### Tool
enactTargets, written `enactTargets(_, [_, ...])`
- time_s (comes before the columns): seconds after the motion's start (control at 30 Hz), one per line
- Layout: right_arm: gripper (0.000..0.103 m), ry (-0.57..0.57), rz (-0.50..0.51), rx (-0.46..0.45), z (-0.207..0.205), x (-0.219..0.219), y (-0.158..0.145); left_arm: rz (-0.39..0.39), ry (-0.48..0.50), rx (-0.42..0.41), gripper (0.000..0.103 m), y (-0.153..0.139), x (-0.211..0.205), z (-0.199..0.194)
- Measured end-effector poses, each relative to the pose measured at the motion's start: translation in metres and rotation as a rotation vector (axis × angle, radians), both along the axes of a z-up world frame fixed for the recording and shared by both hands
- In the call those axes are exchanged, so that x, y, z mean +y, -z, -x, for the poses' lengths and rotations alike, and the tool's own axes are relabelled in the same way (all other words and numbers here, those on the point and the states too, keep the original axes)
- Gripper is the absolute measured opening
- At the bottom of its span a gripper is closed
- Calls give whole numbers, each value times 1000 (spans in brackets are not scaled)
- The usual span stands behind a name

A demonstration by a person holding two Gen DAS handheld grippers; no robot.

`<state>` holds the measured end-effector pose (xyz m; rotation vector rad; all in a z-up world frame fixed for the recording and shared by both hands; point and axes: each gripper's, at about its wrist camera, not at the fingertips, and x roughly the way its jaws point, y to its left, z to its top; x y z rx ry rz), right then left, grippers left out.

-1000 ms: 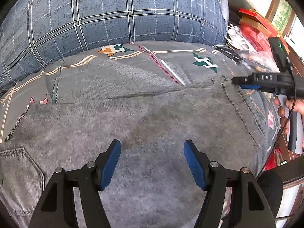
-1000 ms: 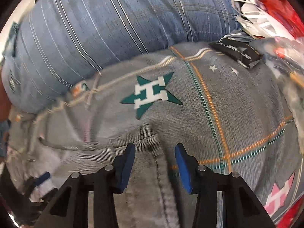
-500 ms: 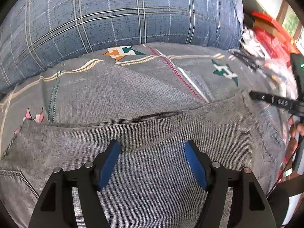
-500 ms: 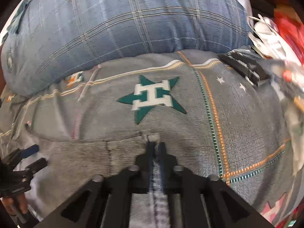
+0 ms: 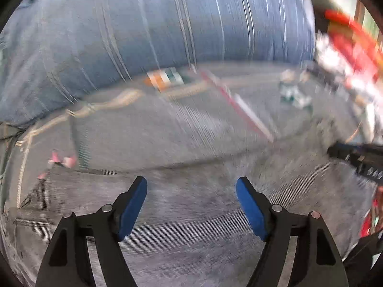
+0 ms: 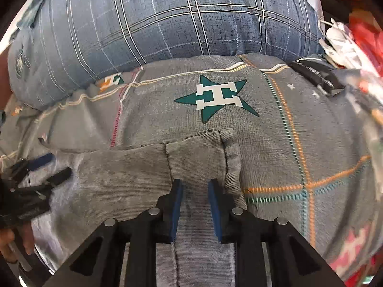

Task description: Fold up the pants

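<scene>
Grey denim pants (image 5: 191, 215) lie spread on a grey patterned bedsheet (image 5: 167, 124). My left gripper (image 5: 191, 186) is open and empty, hovering over the pants' middle; this view is blurred. In the right wrist view the pants (image 6: 134, 174) end at a hemmed corner (image 6: 225, 148) near a green star print (image 6: 217, 95). My right gripper (image 6: 193, 184) is over that corner with its jaws a small way apart, the cloth lying between and under them. The left gripper (image 6: 40, 169) shows at the far left, and the right gripper (image 5: 354, 160) shows at the left view's right edge.
A big blue plaid pillow (image 6: 179, 24) lies along the back of the bed. A black comb-like object (image 6: 316, 76) and white and red clutter (image 6: 347, 38) sit at the right side. A hand (image 6: 14, 239) shows at lower left.
My right gripper was shut on the pants' hem half a second ago and has now opened a little, with the corner laid flat. My left gripper is moving fast over the pants, still open.
</scene>
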<state>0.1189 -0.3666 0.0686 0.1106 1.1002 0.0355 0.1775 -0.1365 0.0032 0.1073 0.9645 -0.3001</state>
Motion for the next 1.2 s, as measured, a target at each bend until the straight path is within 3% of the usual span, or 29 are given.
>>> enactTargets(0.03, [26,-22,4,-20,3,8,-8,8,-11,-36,78,-7,13,7])
enactTargets(0.13, [26,-110,-43,-54,10,30,-25,3,-35,-42,78,-11,43,21])
enactTargets(0.23, [30,-185,-99,-55,3,58,-22,34,-85,6,78,-5,79,32])
enactTargets(0.3, [47,-207,-39,-23,-13,75,0,86,-121,44,78,2,103,37])
enactTargets(0.33, [64,-192,8,23,-23,79,15,112,-141,67,78,8,113,38])
enactTargets(0.37, [67,-164,24,70,-32,77,34,132,-149,119,78,19,121,36])
enactTargets(0.4, [68,-148,30,33,-32,78,26,143,-140,156,77,27,126,35])
enactTargets(0.5, [68,-177,5,-1,-26,91,-4,134,-131,80,77,6,134,49])
enactTargets(0.57, [68,-207,7,-28,-25,106,-22,223,-143,-21,77,-17,152,65])
enactTargets(0.63, [68,-288,-75,-49,-28,132,-42,242,-189,-104,77,-33,171,79])
enactTargets(0.7, [68,-355,-140,-45,-39,164,-51,201,-292,-158,77,-38,197,91])
enactTargets(0.83, [66,-478,-223,4,-71,242,-43,139,-438,-51,77,-8,238,82])
enactTargets(0.93, [52,-544,-201,53,-97,299,-26,126,-499,67,77,27,254,73])
enactTargets(1.03, [43,-599,-135,110,-110,340,2,81,-485,23,77,29,246,75])
enactTargets(1.1, [25,-629,-64,162,-116,355,24,51,-474,14,79,32,242,78])
enactTargets(1.13, [7,-640,-34,162,-117,360,27,44,-466,10,79,32,241,79])
enactTargets(1.2, [4,-642,50,97,-111,365,22,60,-462,8,79,31,245,78])
